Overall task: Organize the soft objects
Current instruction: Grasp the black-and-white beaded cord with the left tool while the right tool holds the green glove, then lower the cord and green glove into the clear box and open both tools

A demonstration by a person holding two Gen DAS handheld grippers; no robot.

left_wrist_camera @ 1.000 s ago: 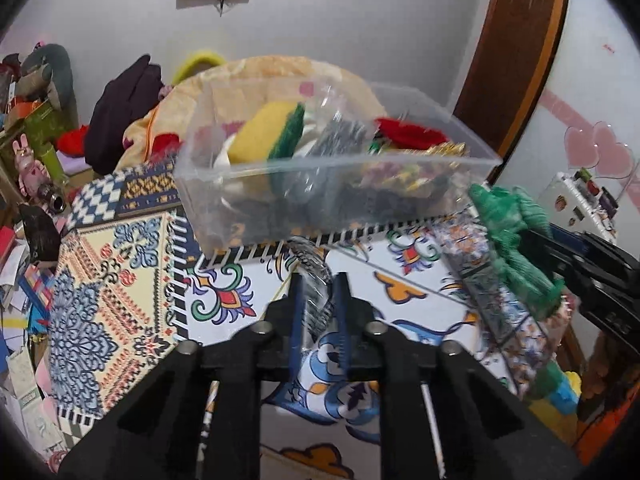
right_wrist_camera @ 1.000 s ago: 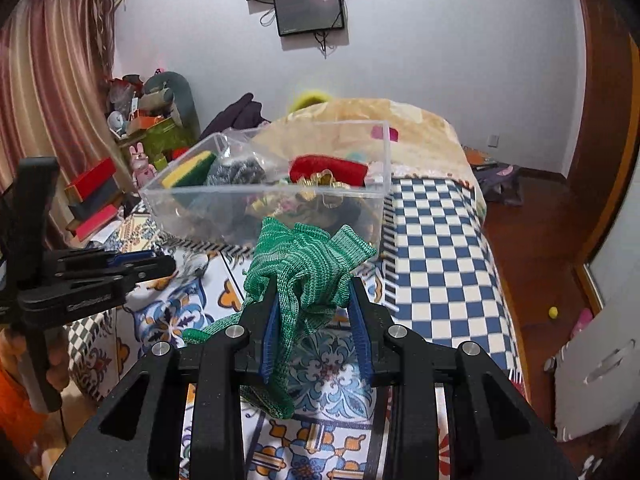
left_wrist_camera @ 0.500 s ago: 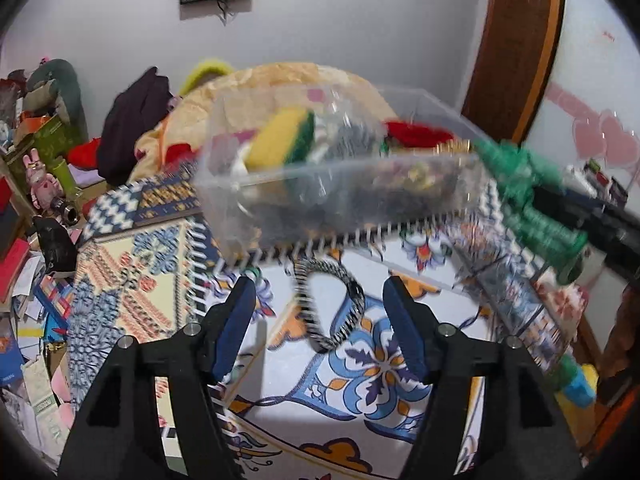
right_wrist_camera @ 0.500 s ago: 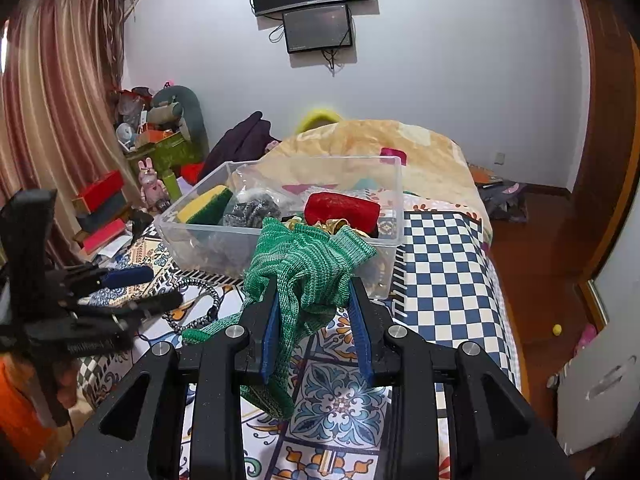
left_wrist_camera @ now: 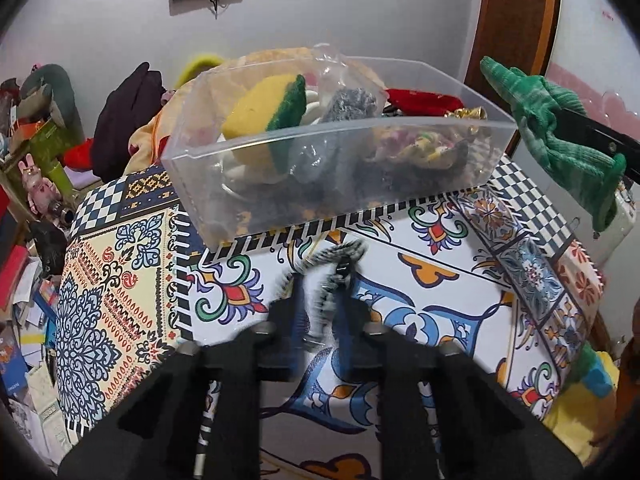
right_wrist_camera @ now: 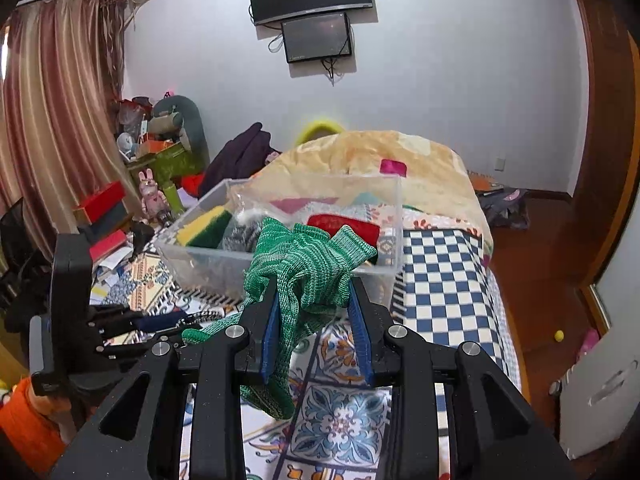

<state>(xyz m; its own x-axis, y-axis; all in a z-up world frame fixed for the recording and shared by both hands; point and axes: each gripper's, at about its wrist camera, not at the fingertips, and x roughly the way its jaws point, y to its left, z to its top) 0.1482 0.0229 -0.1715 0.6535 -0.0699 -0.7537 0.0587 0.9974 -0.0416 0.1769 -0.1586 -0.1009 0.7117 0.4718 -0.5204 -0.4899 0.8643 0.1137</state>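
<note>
A clear plastic bin stands on the patterned cloth and holds a yellow-green sponge, a grey scourer, a red cloth and other soft things; it also shows in the right wrist view. My left gripper is shut on a black-and-white striped hair band, just in front of the bin. My right gripper is shut on a green knitted glove, held near the bin's right end; the glove also shows in the left wrist view.
The patterned cloth covers a bed with a checkered section to the right. A beige blanket is heaped behind the bin. Clutter and boxes crowd the left side. Wooden floor lies to the right.
My left gripper, open over the hair band half a second ago, has closed on it again. My right gripper has carried the glove up toward the bin.
</note>
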